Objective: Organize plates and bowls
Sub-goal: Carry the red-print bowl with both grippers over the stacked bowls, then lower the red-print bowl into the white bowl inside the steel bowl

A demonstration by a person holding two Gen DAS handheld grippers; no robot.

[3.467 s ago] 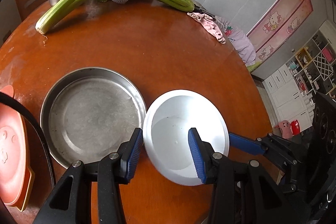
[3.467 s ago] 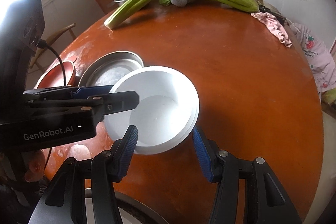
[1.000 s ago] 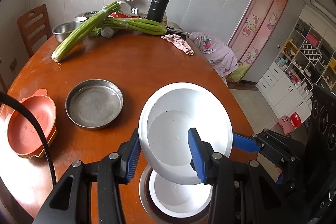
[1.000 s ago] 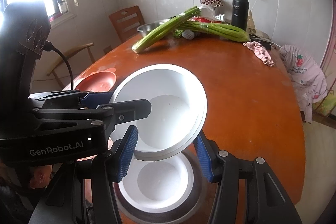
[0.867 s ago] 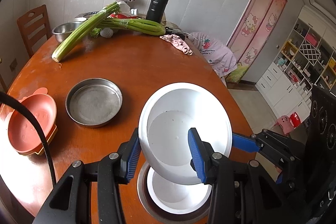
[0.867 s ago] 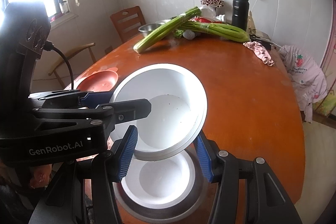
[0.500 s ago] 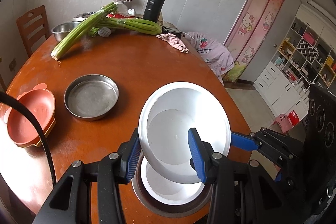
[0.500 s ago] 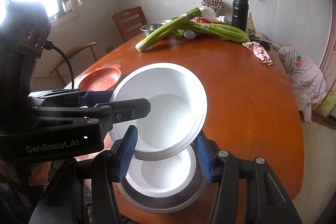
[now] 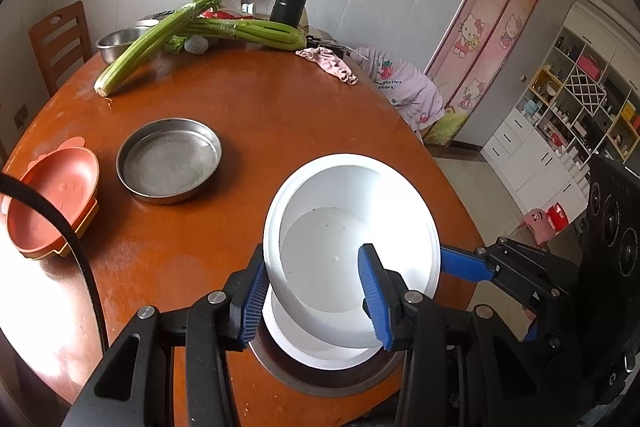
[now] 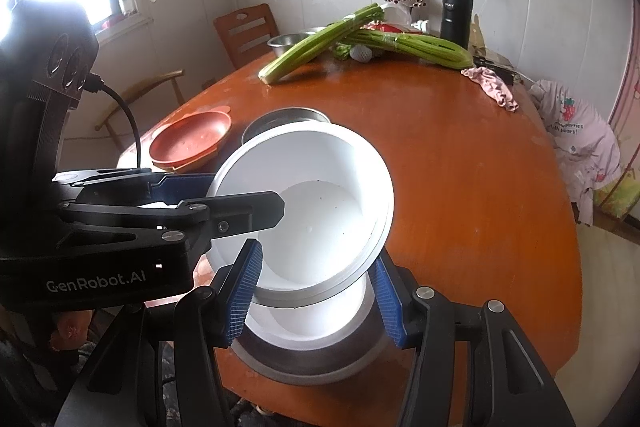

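Tilting white bowl (image 9: 352, 227), mouth facing cameras, both tongs gripping.

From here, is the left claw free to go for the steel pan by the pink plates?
Probably not yet: the left claw is shut on the white bowl. The steel pan itself sits uncovered.

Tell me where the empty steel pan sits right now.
In the left wrist view the empty steel pan sits on the table's left half, just right of the orange bowls, beyond the held white bowl.
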